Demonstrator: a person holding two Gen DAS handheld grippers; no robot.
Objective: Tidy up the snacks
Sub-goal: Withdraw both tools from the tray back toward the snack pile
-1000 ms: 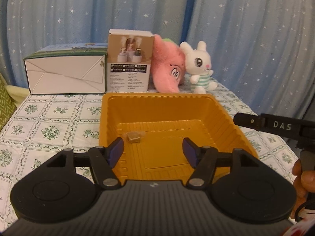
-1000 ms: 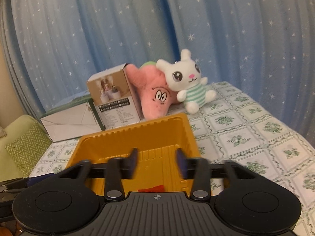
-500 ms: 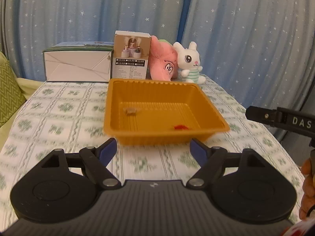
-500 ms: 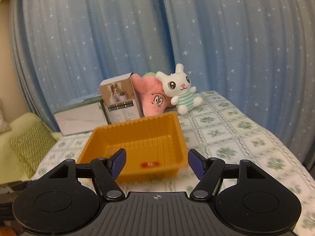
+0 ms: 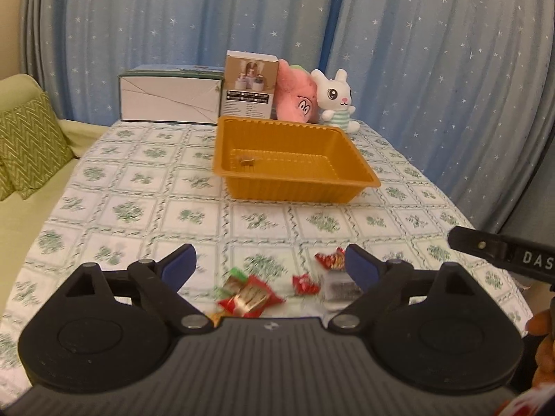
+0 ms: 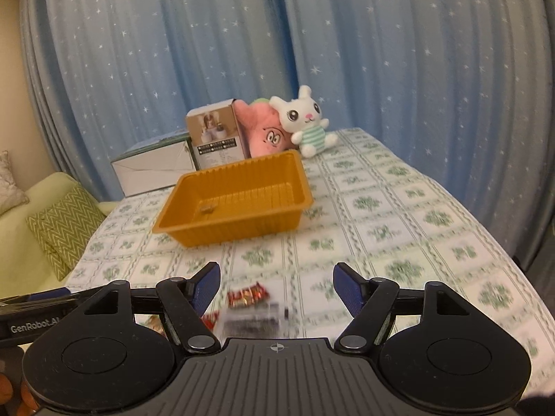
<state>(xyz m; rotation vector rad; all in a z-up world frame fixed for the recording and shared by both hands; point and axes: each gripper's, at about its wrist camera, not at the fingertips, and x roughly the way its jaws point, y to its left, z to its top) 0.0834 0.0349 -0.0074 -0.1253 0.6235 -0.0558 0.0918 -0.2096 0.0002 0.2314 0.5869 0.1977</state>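
Snacks (image 5: 249, 296) blurred near left claw (image 5: 270, 267); tray (image 5: 295, 187) front wall hides floor.

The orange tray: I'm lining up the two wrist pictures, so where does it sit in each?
Left wrist view: the orange tray sits above centre, slightly right, beyond the open left gripper.
Right wrist view: it sits left of centre, mid-height, beyond the open right gripper.
Shared landmark: the white bunny toy behind the tray's far right corner.
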